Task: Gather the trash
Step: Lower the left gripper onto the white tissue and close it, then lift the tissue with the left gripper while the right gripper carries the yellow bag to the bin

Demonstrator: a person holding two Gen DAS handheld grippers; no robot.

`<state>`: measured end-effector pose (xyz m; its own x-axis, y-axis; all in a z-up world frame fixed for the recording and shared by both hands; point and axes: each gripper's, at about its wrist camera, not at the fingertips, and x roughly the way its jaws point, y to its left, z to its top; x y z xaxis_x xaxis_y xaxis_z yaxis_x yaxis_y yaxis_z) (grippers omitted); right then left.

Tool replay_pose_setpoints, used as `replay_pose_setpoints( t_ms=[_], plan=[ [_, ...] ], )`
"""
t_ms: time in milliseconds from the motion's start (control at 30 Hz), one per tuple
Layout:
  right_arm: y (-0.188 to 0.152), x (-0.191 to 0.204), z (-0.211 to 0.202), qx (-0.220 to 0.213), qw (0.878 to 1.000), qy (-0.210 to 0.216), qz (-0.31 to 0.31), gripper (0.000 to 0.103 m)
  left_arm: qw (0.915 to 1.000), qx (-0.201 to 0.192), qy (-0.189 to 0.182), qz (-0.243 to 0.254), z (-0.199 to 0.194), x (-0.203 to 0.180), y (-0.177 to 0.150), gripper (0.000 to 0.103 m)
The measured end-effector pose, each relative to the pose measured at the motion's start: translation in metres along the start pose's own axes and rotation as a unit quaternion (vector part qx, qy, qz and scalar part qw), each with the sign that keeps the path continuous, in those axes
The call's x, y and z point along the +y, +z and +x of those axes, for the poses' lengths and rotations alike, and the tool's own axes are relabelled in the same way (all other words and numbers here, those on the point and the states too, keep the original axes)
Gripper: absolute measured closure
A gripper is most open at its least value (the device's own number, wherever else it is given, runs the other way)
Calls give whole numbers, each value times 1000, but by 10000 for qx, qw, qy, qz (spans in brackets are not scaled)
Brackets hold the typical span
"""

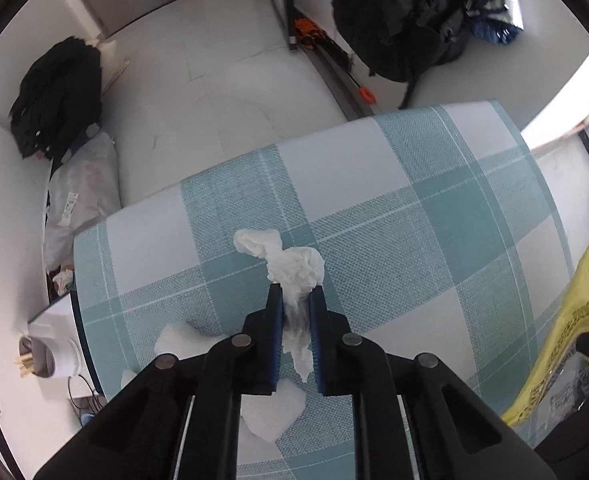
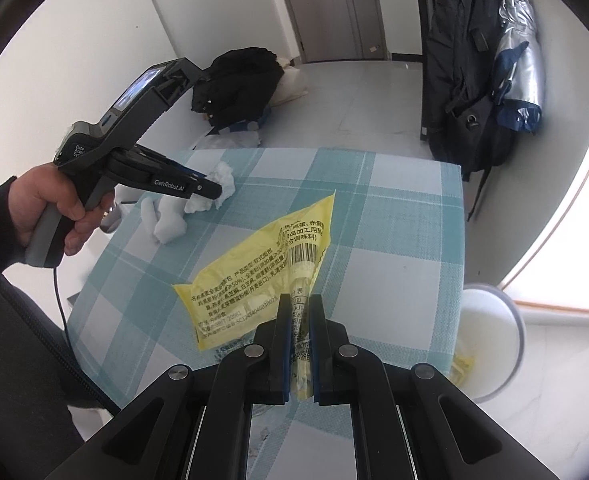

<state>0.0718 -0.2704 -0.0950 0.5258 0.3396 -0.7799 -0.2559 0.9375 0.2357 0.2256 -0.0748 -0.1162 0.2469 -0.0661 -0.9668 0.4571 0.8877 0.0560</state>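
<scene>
1. Nearest me, my right gripper (image 2: 299, 344) has its jaws nearly closed on the yellow wrapper (image 2: 254, 272). The wrapper's long axis runs away from the jaws, toward the far left, and most of it lies flat or barely lifted on the checked desk (image 2: 406, 240).
2. My left gripper (image 1: 296, 320) has its jaws pinched narrow on a crumpled tissue (image 1: 290, 264), which sticks out past the tips toward the far side and hangs a little below them.
3. More loose tissue (image 1: 270, 412) lies on the desk just under and to the near left of the left jaws. From the right view it sits close to the desk's left edge.
4. The white bin (image 2: 490, 340) stands on the floor beyond the desk's right edge, near side. I judge the right hand is much the nearer, so the wrapper should go there first, swinging right over that edge.
5. The middle and far half of the desk are bare, so crossing room looks good. Coats and bags crowd the floor beyond the far edge, well apart.
</scene>
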Motion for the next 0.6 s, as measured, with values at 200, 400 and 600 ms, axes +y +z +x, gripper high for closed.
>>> replay_pose_setpoints(
  t_ms=[200, 400, 600],
  plan=[
    [0, -1, -3, -58, 10000, -51, 52, 96, 9987, -369, -75, -332, -16, 8, -8, 96],
    [-1, 12, -17, -216, 9997, 15, -71, 96, 9956, -790, 3, -508, -40, 10, -25, 96],
    [0, 29, -22, -294, 9993, -18, -221, 97, 9902, -1208, 34, -697, -64, 15, -44, 96]
  ],
)
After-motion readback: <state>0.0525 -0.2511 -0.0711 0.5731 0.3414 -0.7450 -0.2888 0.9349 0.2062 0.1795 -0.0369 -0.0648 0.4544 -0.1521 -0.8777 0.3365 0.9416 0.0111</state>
